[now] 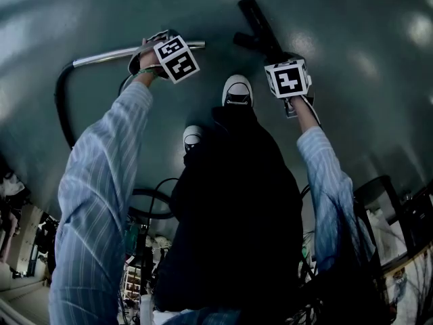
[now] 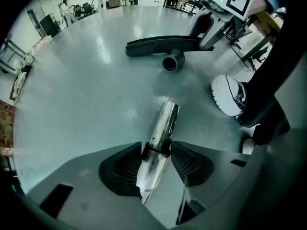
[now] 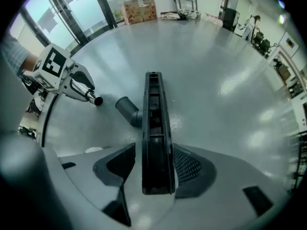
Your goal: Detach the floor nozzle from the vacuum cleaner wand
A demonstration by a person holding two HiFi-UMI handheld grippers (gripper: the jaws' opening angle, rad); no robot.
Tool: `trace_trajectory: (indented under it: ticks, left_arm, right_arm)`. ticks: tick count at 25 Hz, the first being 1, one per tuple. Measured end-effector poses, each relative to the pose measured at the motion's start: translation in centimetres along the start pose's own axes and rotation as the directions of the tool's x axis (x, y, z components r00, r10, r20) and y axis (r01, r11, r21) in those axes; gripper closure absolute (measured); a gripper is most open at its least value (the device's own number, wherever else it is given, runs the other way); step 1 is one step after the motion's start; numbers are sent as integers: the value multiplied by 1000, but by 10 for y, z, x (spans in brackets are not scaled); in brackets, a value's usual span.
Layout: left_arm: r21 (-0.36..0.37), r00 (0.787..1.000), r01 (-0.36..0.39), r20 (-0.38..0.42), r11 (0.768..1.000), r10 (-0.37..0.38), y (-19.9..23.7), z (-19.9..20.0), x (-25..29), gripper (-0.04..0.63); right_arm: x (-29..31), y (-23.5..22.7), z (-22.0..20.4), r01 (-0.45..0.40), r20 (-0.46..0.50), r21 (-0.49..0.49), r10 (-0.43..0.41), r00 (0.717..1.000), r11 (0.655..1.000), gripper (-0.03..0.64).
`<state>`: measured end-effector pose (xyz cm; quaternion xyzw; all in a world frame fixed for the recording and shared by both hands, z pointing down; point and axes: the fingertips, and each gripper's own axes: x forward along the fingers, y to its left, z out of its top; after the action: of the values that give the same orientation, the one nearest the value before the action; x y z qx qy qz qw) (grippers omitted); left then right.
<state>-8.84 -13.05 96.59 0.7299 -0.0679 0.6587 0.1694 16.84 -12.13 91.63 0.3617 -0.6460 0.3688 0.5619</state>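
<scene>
**Nozzle and wand apart, one in each tool**

The left tool (image 2: 156, 150) points down at the floor (image 2: 96, 90) and pinches the shiny metal wand (image 2: 165, 121). Its two dark ribbed pads (image 2: 122, 164) press on the tube from either side, at a black band round it. The wand's open end (image 2: 171, 107) sticks out past the pads and has nothing fitted on it. In the head view the wand runs level from the left tool toward the middle of the frame, and a black hose (image 1: 62, 100) curves away from its far end.

The right tool (image 3: 153, 166) also points down and is clamped on the black floor nozzle (image 3: 153, 123). The long, narrow body of the nozzle sits lengthwise between the pads, which touch both of its sides. The nozzle's round grey neck (image 3: 125, 109) juts out to one side. It points toward the wand's open end, with a clear gap of bare floor between the two, so the nozzle is already off the wand.

Each tool carries a white cube with black square markers (image 1: 176, 57). Pale striped sleeves (image 1: 101, 181) reach down to both tools. Two white shoes stand on the grey-green floor between the arms, one (image 1: 237, 90) ahead of the other (image 1: 192, 138), and the front shoe lies just beside the nozzle.
</scene>
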Motion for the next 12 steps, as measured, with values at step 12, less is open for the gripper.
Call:
trace_trajectory:
  ticks: [12]
  left_arm:
    - [-338, 985, 11, 164, 941, 47, -13, -6, -89, 403]
  right_arm:
    - [-75, 46, 20, -77, 94, 164, 62, 994, 984, 387]
